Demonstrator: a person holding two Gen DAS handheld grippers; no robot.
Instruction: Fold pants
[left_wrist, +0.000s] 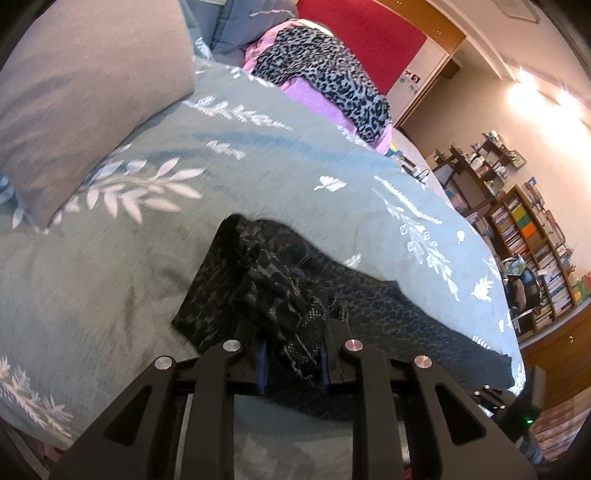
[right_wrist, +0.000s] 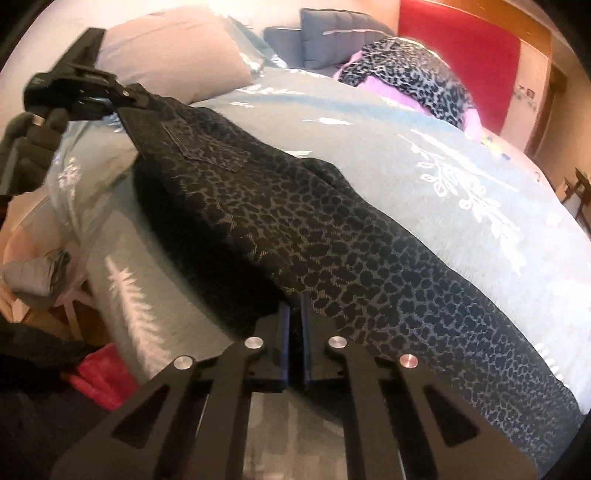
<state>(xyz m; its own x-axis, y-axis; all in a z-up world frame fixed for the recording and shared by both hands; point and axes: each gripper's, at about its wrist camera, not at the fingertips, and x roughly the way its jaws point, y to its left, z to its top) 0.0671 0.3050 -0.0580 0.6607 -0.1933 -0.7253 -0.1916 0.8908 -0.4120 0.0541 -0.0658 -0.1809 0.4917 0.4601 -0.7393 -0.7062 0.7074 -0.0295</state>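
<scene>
Your left gripper (left_wrist: 291, 354) pinches one bunched end of the pants (right_wrist: 332, 251); your right gripper (right_wrist: 293, 325) pinches their edge, jaws nearly together. They lie stretched across the bed (right_wrist: 424, 155).

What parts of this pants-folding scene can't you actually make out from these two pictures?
- Pants: the leg ends run past the lower right edge in the right wrist view.
- Left gripper: bunched fabric hides its fingertips in the left wrist view.
- Right gripper: the pants edge covers its fingertips.
- Bookshelf: titles too small.
</scene>
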